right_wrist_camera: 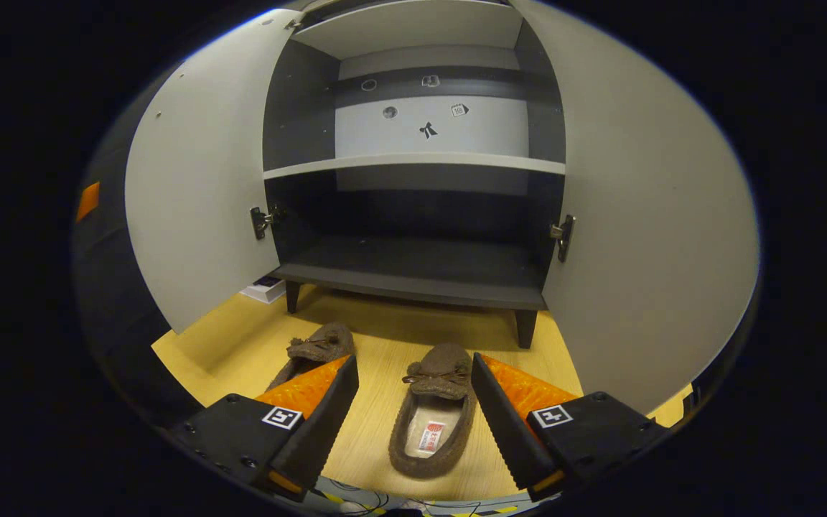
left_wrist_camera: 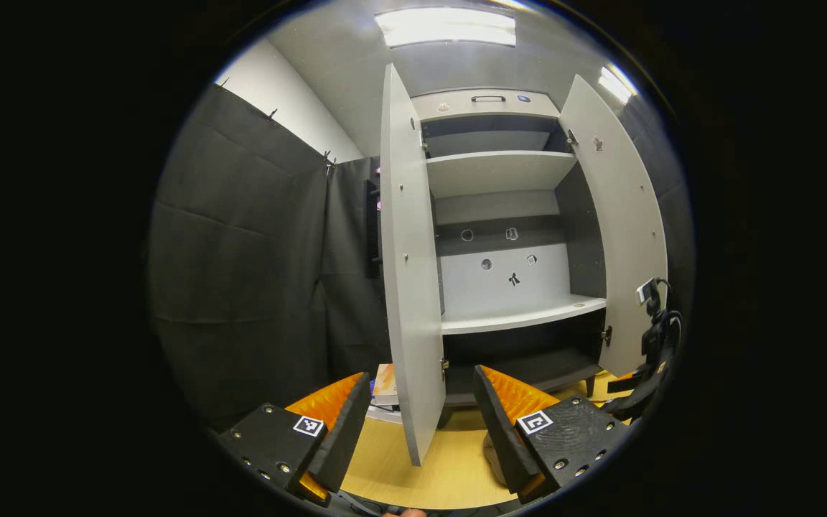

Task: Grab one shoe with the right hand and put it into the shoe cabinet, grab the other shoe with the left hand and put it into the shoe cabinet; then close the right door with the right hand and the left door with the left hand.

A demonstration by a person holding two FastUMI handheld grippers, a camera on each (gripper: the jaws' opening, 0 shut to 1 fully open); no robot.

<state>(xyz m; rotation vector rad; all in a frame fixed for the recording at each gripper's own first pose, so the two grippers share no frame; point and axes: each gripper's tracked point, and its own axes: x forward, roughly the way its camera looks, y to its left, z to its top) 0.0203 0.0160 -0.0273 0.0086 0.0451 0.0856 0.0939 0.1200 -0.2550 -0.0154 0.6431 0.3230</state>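
Right gripper (right_wrist_camera: 413, 402): fingers apart, low centre of the right gripper view, straddling the right shoe (right_wrist_camera: 433, 424) on the wooden floor (right_wrist_camera: 377, 337) without touching it. The left shoe (right_wrist_camera: 316, 350) is partly hidden behind the left finger. Shoe cabinet (right_wrist_camera: 413, 258): both doors open, bottom shelf dark. Left gripper (left_wrist_camera: 421, 424): fingers apart, empty, facing the left door (left_wrist_camera: 406, 273) edge-on.

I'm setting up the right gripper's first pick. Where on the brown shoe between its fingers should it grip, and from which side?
Come from above and behind onto the shoe: it lies flat on the floor, toe toward the cabinet. The right gripper, open, already straddles it. Probably pinch across the side walls at the open collar, which looks narrow and soft enough.
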